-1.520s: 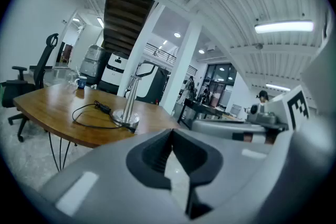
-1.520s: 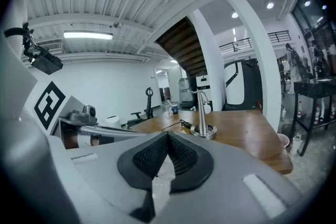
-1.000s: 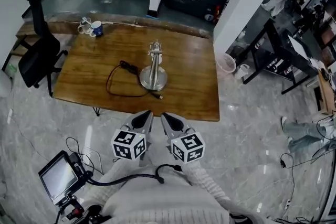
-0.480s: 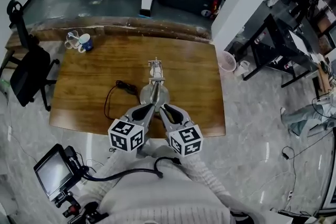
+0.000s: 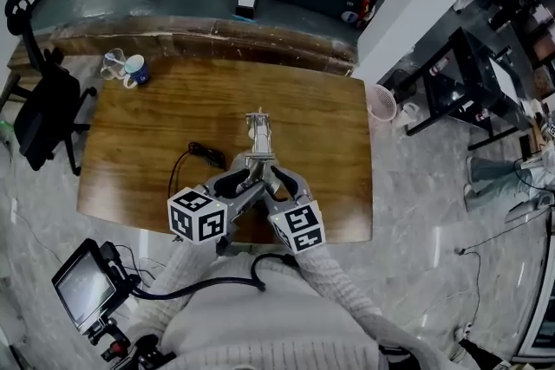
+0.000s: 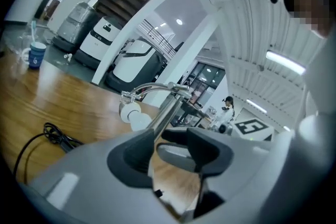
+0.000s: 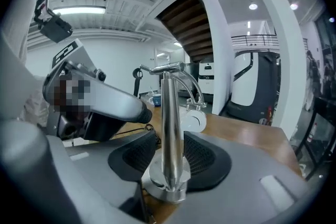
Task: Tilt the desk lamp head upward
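A chrome desk lamp (image 5: 257, 153) stands in the middle of the wooden table (image 5: 329, 134), its small head (image 5: 257, 124) on a curved arm pointing away from me. Both grippers flank the lamp's stem low down. In the left gripper view the stem (image 6: 167, 108) slants up between the jaws of my left gripper (image 6: 163, 145), and the white head (image 6: 132, 115) hangs beyond. In the right gripper view the stem (image 7: 169, 123) rises from the base (image 7: 165, 190) between the jaws of my right gripper (image 7: 168, 161), with gaps on both sides. Both pairs of jaws are opening. In the head view the left gripper (image 5: 232, 183) and right gripper (image 5: 283, 181) meet at the stem.
The lamp's black cable (image 5: 192, 159) loops on the table to its left. A blue mug (image 5: 136, 69) and a clear cup (image 5: 113, 61) sit at the far left corner. A black chair (image 5: 43, 113) stands left of the table, a pink bin (image 5: 380, 104) to its right.
Both grippers moved forward from the table's near edge to the lamp's stem. Their jaws went from shut to spread around the stem.
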Motion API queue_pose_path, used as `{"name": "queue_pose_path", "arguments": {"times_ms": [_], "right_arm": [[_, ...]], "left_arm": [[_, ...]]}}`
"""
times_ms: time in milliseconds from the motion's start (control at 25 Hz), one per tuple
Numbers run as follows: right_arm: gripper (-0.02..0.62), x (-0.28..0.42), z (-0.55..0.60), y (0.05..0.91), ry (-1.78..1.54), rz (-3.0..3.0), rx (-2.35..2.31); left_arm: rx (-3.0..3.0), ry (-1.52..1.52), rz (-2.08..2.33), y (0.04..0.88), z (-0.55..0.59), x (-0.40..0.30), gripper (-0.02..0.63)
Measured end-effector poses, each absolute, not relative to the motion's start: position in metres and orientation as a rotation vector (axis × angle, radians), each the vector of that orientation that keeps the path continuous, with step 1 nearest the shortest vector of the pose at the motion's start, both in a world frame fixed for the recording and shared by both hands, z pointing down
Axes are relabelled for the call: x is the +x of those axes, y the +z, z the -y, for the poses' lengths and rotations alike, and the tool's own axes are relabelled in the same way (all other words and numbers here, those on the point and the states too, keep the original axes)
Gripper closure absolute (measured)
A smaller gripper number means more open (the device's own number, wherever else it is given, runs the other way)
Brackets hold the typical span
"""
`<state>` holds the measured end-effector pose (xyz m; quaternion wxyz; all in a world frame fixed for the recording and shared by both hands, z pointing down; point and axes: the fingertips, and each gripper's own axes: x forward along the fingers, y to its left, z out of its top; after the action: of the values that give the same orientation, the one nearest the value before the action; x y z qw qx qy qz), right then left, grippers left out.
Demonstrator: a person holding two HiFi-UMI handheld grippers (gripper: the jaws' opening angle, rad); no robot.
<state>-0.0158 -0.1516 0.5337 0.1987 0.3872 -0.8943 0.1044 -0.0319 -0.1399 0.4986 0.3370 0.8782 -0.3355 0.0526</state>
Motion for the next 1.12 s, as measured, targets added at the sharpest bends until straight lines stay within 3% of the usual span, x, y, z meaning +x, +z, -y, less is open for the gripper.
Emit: {"name": "queue_pose_path", "arguments": {"times_ms": [240,360,720,1120], "right_arm": [[0.416,-0.028,0.171,0.539,0.193,2.495,1.022],[0.408,-0.031,0.166,0.538,0.117,2.488,0.997],[0.4,-0.035,0.151,0.532,-0.067,2.475,0.918],[0.408,-0.041,0.151,0.534,-0.267,2.499,0.88]], "left_arm": [[2.223,0.043,0.692,0.476,0.144,-0.032,0.342],[2.168,-0.024,0.606,0.462,0.14,-0.041,0.328],[2.05,-0.149,0.459,0.434,0.17,-0.059,0.328],[1.829,-0.237,0.307,0.462,0.233,-0.04,0.328]]}}
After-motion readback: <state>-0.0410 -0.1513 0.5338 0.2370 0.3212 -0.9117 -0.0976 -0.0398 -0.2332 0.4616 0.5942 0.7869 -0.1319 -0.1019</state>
